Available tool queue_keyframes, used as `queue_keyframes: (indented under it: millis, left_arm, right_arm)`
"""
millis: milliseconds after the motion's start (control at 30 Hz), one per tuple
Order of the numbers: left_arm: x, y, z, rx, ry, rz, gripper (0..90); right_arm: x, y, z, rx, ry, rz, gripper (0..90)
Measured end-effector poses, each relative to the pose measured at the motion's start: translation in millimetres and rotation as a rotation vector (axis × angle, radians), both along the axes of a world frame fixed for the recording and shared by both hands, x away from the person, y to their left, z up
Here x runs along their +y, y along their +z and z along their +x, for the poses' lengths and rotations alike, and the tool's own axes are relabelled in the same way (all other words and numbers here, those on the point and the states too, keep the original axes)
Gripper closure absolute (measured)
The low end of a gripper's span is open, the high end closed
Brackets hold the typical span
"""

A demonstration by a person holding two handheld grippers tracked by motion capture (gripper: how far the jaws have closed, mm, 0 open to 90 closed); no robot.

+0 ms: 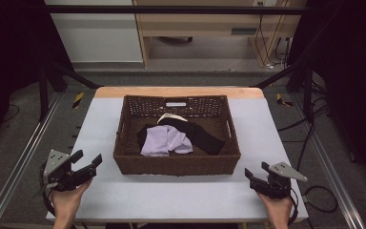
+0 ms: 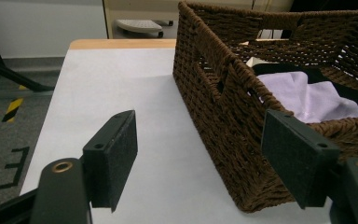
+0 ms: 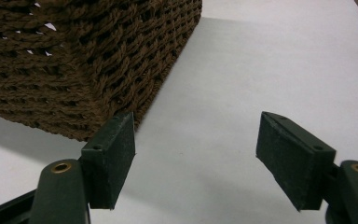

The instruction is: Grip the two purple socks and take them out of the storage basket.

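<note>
A dark brown woven basket stands in the middle of the white table. Inside it lie a lilac garment, a black garment and a cream piece at the back. My left gripper hovers off the basket's front left corner, jaws open with nothing between them. In the left gripper view the basket wall and the lilac garment lie just ahead of my left gripper. My right gripper is near the front right corner, open and empty. The right gripper view has the basket corner beyond my right gripper.
Metal frame rails run along both sides of the table. Black stands and cables sit on the grey floor. A wooden cabinet stands behind the table. Bare tabletop lies left, right and in front of the basket.
</note>
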State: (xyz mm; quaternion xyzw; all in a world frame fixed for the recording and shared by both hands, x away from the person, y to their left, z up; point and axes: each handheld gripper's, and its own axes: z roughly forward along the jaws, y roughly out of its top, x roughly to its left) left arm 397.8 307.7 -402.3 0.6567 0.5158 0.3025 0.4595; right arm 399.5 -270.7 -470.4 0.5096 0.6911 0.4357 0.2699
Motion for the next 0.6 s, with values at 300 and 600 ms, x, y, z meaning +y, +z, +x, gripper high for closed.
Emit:
queue_keyframes:
  millis: [300,600]
  left_arm:
    - [-4.3,11.2,2.9,-0.01,-0.013,-0.002,27.6]
    - [-21.7,34.3,13.3,-0.049,-0.053,0.003,27.9]
  right_arm:
    - [-0.3,-0.1,0.0,0.007,-0.008,-0.003,28.4]
    - [1.1,-0.3,0.2,0.007,-0.003,-0.014,30.5]
